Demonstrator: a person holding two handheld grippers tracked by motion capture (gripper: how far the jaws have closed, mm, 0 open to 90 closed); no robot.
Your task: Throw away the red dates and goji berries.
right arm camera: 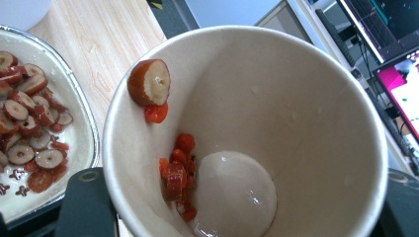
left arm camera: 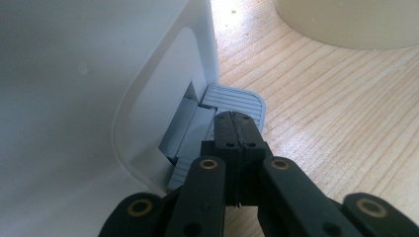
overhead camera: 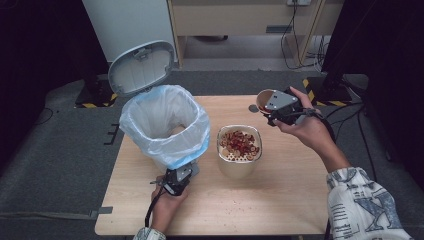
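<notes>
- The left gripper (overhead camera: 179, 178) has its jaws fully closed with nothing between them; its tip presses the grey foot pedal (left arm camera: 236, 100) of the white pedal bin (overhead camera: 165, 125), and the lid (overhead camera: 141, 66) stands open.
- The right gripper (overhead camera: 280, 106) is clamped on a paper cup (right arm camera: 247, 128), held in the air beyond the strainer bowl (overhead camera: 239, 145).
- Most sliced dates (overhead camera: 240, 141) already lie in the bowl.
- A few date pieces (right arm camera: 177, 177) and some wet residue are left in the cup, so I judge it is not yet thrown into the bin.
</notes>
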